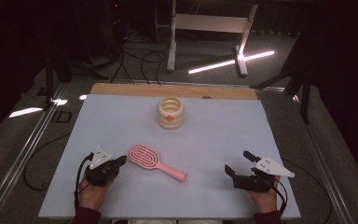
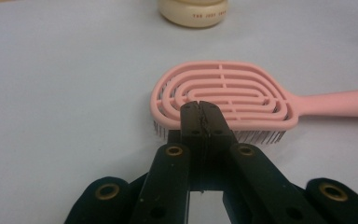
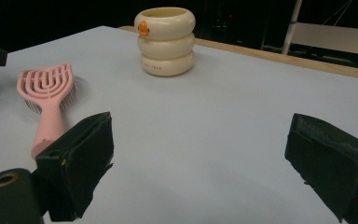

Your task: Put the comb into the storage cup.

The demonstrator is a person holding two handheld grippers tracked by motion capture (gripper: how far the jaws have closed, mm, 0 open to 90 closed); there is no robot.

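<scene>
A pink hairbrush [image 1: 154, 162] lies bristles down on the pale blue mat, its head toward the left and its handle pointing right. A cream ribbed cup [image 1: 170, 112] with an orange mark stands upright farther back. My left gripper [image 1: 121, 160] is shut with nothing in it, its tips just short of the brush head [image 2: 223, 95]. My right gripper [image 1: 239, 162] rests wide open at the front right, well clear of the brush handle [image 3: 46, 123] and the cup [image 3: 165, 40].
The mat [image 1: 214, 140] covers a wooden table whose bare back edge [image 1: 172, 90] shows beyond the cup. White table legs [image 1: 171, 37] and cables stand on the floor behind. Open mat lies between the two grippers.
</scene>
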